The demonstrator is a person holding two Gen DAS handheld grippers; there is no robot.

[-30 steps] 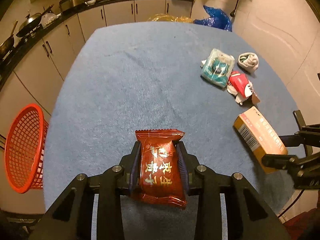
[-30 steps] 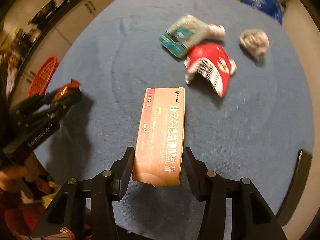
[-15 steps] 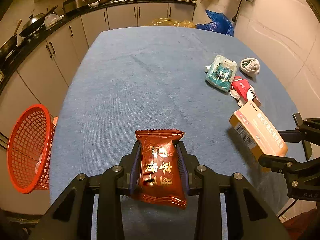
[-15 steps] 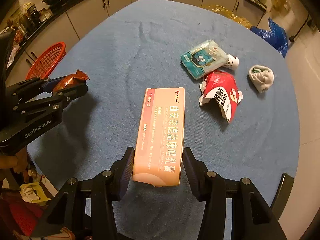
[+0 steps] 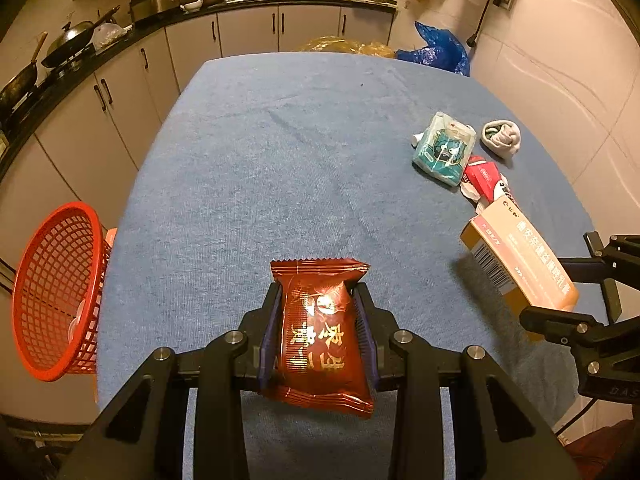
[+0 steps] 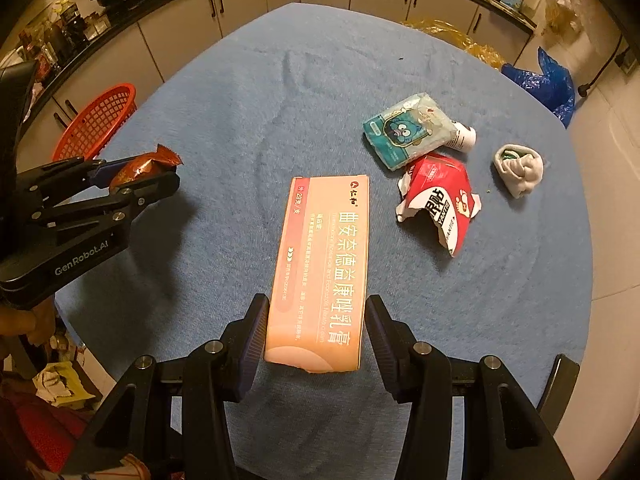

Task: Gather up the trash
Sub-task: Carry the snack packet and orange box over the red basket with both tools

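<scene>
A dim kitchen with pale cabinets (image 5: 248,36) and pans on a dark worktop surrounds a counter (image 5: 280,168) covered in blue cloth. The left hand-held gripper (image 5: 318,332) is closed on a dark red snack packet (image 5: 320,336), pinched between both blue pads and held above the near part of the cloth. The right hand-held gripper (image 6: 316,334) has its jaws wider, clamped on the near end of a long pink-orange box (image 6: 322,264) with Chinese lettering, which juts forward over the counter, clear of the cloth. A red mesh basket (image 5: 56,288) hangs off the counter's left edge, beside the cabinets. On the right side of the cloth lie a teal tissue pack (image 6: 406,132), a torn red-and-white carton (image 6: 440,200) just beside it, and a balled grey-white sock (image 6: 518,168) a little apart. A blue plastic bag (image 5: 436,50) sits beyond the far end of the counter.
</scene>
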